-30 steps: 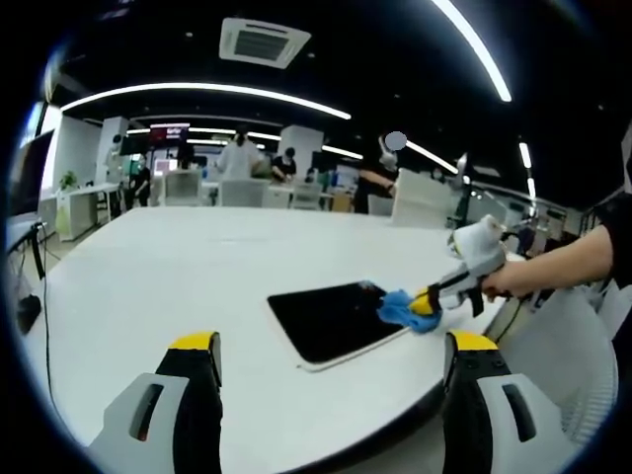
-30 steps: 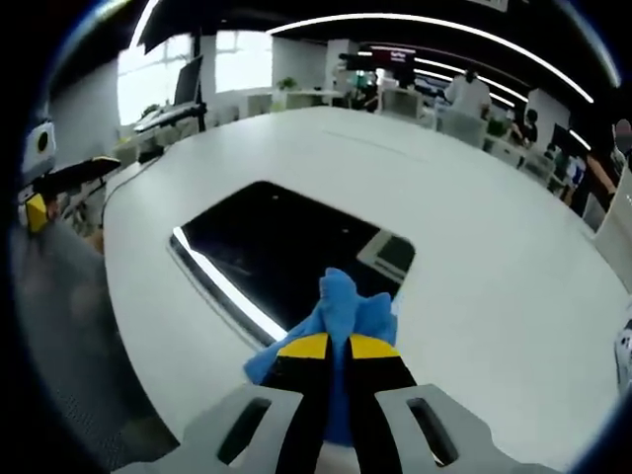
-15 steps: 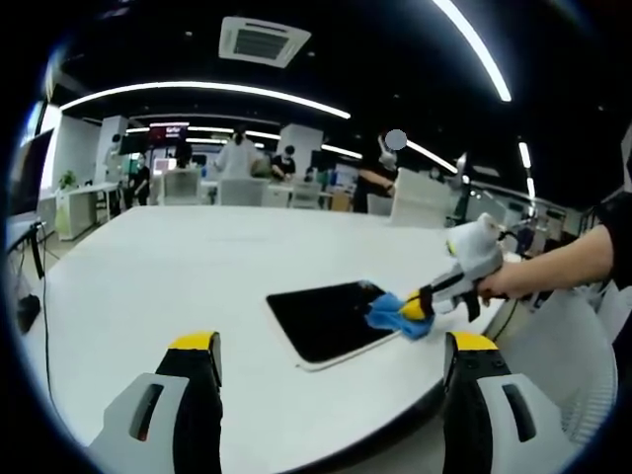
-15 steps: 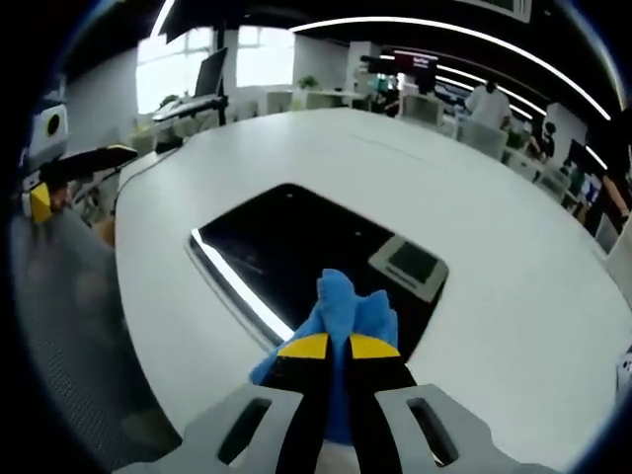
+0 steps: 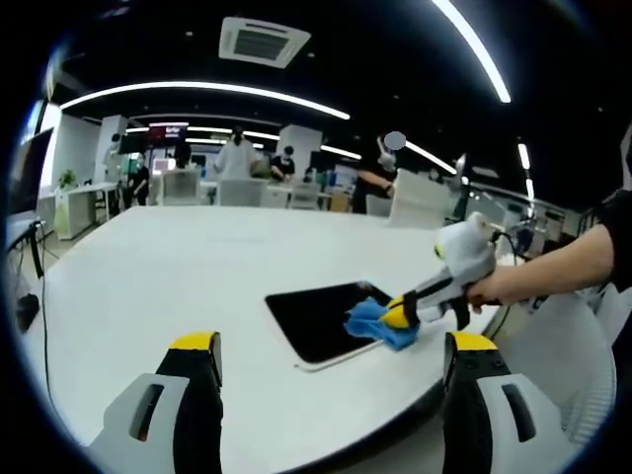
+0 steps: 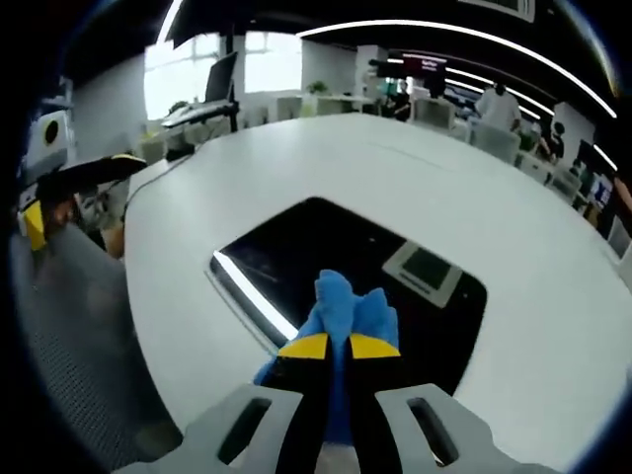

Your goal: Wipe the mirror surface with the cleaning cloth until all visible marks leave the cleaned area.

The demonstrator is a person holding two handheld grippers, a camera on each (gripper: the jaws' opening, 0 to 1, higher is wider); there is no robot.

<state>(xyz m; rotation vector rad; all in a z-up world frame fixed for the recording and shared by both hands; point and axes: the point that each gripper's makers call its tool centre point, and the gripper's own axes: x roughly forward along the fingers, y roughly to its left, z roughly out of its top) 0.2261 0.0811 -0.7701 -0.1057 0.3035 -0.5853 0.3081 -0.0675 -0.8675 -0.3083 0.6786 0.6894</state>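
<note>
In the left gripper view, the left gripper (image 5: pixel 331 370) is hovering at the bottom of the frame with its jaws wide apart and holding nothing, while the mirror (image 5: pixel 314 318) is lying flat on the white table (image 5: pixel 178 272) at centre frame, its long axis running from lower left to upper right; the right gripper (image 5: pixel 397 314) is entering from the right and pressing the blue cleaning cloth (image 5: pixel 373 324) onto the mirror's right end. In the right gripper view, the right gripper (image 6: pixel 339 348) is sitting at bottom centre with its jaws closed tight on the cleaning cloth (image 6: pixel 341 302), which is resting on the near edge of the mirror (image 6: pixel 326 267); the mirror's long axis is running from centre left towards the right of the frame.
</note>
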